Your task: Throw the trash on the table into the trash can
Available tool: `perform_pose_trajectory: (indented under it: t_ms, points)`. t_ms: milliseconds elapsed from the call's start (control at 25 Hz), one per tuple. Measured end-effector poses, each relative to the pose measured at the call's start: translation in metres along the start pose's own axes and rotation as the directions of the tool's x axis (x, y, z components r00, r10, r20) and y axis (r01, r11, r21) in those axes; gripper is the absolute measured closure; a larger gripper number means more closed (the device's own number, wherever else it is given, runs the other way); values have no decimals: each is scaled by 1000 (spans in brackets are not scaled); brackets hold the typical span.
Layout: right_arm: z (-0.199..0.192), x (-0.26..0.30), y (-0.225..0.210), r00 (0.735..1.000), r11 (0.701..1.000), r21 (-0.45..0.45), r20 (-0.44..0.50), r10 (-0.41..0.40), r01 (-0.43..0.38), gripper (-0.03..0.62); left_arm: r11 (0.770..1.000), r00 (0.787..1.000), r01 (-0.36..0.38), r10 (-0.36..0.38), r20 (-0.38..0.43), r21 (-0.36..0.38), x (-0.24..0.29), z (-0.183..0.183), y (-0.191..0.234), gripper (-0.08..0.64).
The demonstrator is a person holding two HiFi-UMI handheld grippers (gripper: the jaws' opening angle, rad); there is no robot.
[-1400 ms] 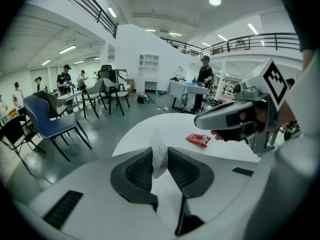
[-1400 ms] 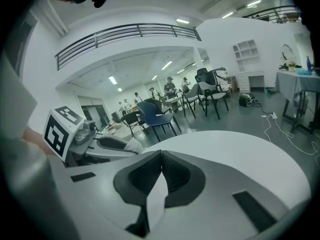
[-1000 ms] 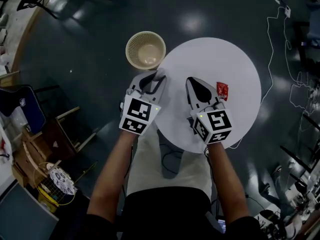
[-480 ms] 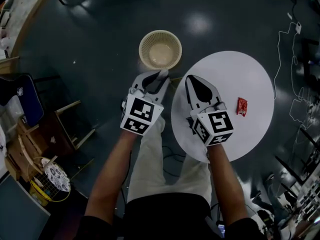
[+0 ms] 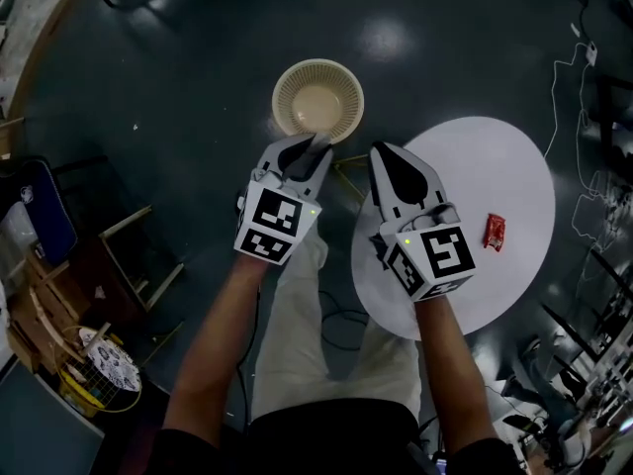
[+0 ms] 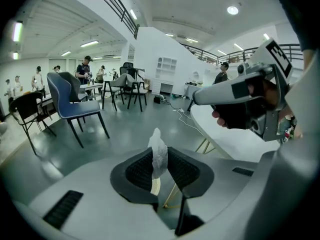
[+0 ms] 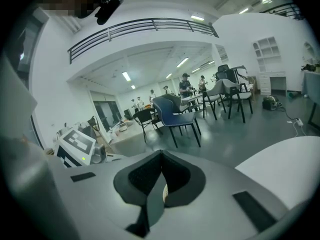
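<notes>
The left gripper [image 5: 315,148] was pinched shut on a scrap of white tissue [image 6: 159,151], which stuck up from between its pads. Beside it, the right gripper [image 5: 382,156] had its jaws pressed together with nothing in them. To the right, a red wrapper [image 5: 495,231] lay on the round white table [image 5: 514,161]. Just beyond the left gripper's tips, the trash can [image 5: 318,65] stood on the floor [image 5: 178,87].
</notes>
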State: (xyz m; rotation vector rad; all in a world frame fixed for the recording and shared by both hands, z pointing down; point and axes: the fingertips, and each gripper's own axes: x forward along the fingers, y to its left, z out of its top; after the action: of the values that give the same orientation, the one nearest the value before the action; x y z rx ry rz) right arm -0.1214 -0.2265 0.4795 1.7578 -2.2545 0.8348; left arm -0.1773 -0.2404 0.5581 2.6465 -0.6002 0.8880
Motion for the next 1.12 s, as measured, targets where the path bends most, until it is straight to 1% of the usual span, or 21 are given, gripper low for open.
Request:
perform_pose_trajectory:
  t_ms: [160, 360, 600, 920, 1120]
  points:
    - [0, 19, -1, 1000, 1000, 1, 23, 6, -6, 575, 1000, 1000, 13, -13, -14, -8, 25, -23, 17, 465]
    - [-3, 36, -12, 998, 999, 14, 40, -40, 39, 575, 1000, 999, 13, -13, -40, -7, 56, -54, 38, 465]
    - [-11, 53, -16, 997, 998, 37, 54, -56, 54, 575, 1000, 997, 14, -15, -70, -21, 86, -93, 64, 465]
    - [-21, 70, -15, 1000, 999, 41, 26, -14, 13, 575, 999, 993, 22, -25, -113, -28, 129, -124, 80, 465]
    - [-11, 89, -15, 999, 999, 36, 49, 18, -20, 575, 1000, 993, 10, -13, -114, -29, 147, -127, 93, 465]
